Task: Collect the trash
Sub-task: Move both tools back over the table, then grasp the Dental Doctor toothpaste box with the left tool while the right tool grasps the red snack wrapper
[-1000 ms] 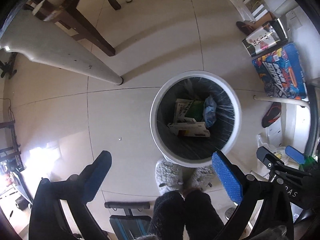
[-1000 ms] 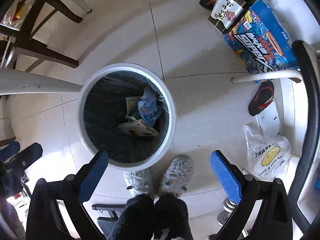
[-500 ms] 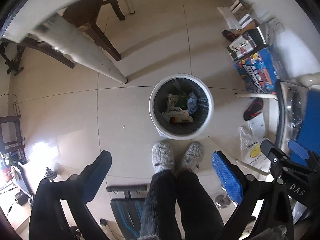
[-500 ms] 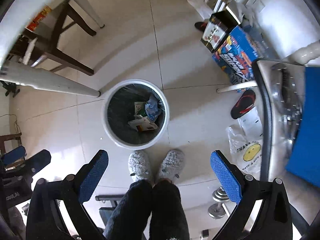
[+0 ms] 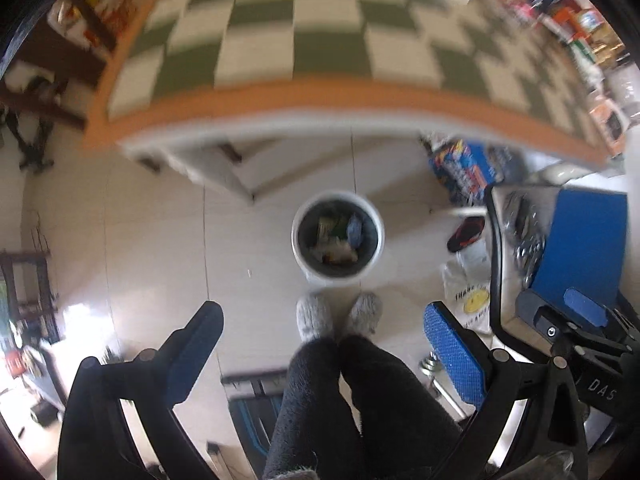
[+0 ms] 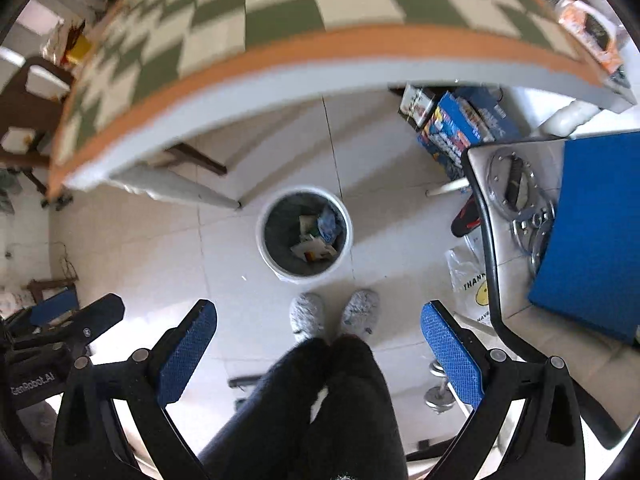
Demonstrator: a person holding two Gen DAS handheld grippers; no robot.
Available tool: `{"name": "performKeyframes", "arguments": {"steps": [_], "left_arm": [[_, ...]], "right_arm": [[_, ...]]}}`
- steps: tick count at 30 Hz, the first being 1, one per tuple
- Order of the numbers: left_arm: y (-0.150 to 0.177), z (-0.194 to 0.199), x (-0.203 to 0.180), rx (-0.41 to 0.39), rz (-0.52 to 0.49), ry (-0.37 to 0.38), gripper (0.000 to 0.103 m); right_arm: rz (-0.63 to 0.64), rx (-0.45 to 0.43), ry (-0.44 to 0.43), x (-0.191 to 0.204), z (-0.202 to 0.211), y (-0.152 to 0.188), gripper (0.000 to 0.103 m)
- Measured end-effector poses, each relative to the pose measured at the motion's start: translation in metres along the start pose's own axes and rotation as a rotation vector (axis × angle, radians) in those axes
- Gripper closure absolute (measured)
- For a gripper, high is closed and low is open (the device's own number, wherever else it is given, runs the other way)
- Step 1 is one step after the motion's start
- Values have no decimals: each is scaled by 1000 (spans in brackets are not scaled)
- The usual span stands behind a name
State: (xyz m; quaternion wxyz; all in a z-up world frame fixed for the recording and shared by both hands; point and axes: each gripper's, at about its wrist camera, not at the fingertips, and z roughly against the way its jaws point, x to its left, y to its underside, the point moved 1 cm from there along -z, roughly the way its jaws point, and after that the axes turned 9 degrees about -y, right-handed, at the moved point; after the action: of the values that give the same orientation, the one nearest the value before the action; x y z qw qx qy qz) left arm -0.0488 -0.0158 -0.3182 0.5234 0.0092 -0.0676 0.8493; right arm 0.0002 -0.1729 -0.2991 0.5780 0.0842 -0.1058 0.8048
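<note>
While both jaws gape empty — bin (image 6: 304, 234) holds trash (image 6: 316, 236).

Motion blur smears the checkered worktop (image 5: 320, 40) and the items along its far edge (image 5: 580, 20) — none can be identified. The trash in the white bin (image 5: 306, 216) reads only as coloured scraps. The person's dark-clad legs (image 6: 320, 408) run off the bottom edge, and a plastic bag (image 6: 466, 276) sits half hidden behind a chair frame.

Bright daylight, motion blur, fisheye warping
</note>
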Motion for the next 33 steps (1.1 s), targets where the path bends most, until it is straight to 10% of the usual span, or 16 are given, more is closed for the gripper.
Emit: {"name": "performKeyframes", "arguments": {"steps": [9, 17, 33], "left_arm": [[-119, 88, -20, -227, -32, -50, 0], [-262, 97, -79, -255, -24, -57, 0], [-487, -41, -196, 60, 10, -17, 11]], "right_arm": [[-86, -179, -43, -1, 104, -102, 0], [-133, -277, -34, -46, 148, -237, 0], [-190, -93, 20, -181, 43, -536, 0]]}}
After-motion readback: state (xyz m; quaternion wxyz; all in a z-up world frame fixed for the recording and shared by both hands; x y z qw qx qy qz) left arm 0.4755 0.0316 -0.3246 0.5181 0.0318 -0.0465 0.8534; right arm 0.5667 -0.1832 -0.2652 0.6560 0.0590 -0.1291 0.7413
